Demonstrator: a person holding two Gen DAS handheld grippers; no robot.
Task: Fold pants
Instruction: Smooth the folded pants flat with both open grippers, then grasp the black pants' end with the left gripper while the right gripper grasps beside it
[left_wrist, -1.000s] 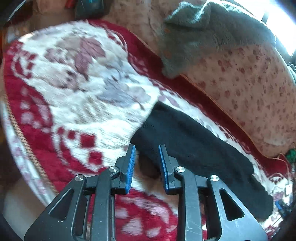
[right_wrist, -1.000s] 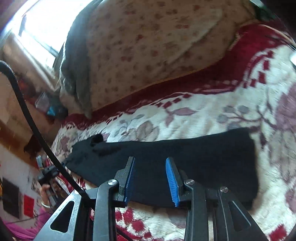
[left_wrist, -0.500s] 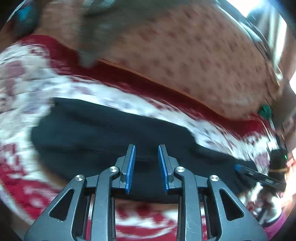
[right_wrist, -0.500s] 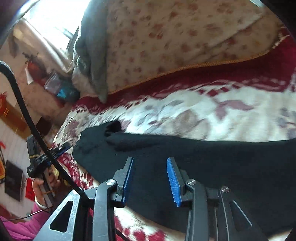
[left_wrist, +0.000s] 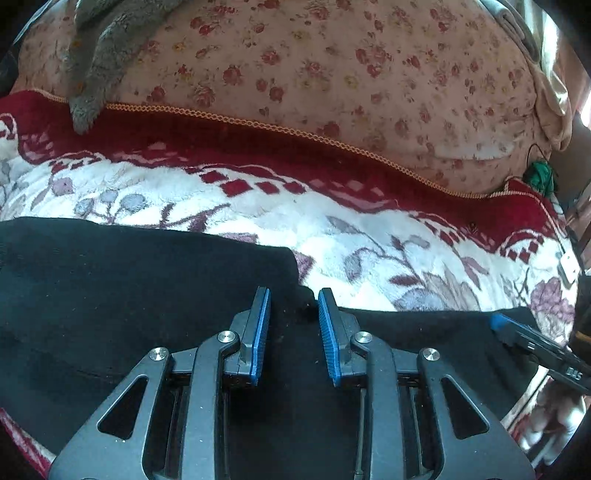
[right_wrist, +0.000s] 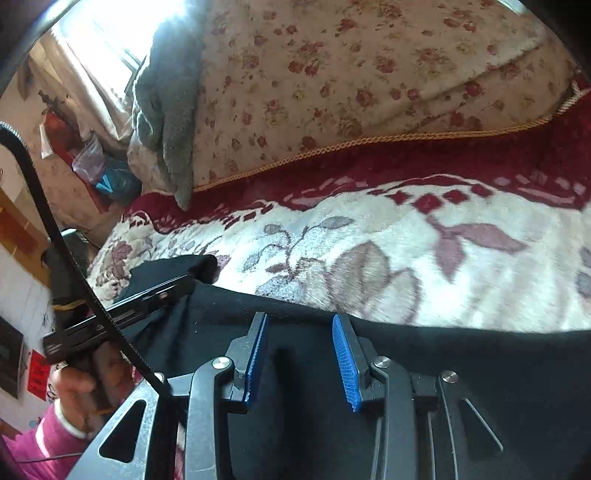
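Left gripper (left_wrist: 293, 325): jaws apart, nothing between the blue pads, hovering low over the pants (left_wrist: 129, 295). Tips sit near a step in the far edge, where the wider part narrows. Whether the pads touch the cloth, cannot tell.

Right gripper (right_wrist: 300, 354): jaws also apart, empty, low over the same black cloth near its far edge. In the right wrist view the left gripper shows from the side at the left, tips over a bunched end of the pants (right_wrist: 177, 266). In the left wrist view the right gripper's blue tip peeks in at the right edge, on the cloth.

Pants lie flat and long across the blanket (left_wrist: 258, 206), which is white with a red border, running left to right under both tools. Beyond the blanket is a floral quilt (left_wrist: 332, 74) with a grey towel (left_wrist: 96, 55) draped over it.

Handling, judged: soft knit or fleece, light, limp, no stiffness, so it will sag and drag rather than hold shape. Plush blanket probably grips it, so lift, don't slide. Not fragile, not slippery. Best hold: pinch the edge through all layers, one tool at the bunched end, the other along the same edge, then carry over to fold. A shallow pinch may catch only the top layer.
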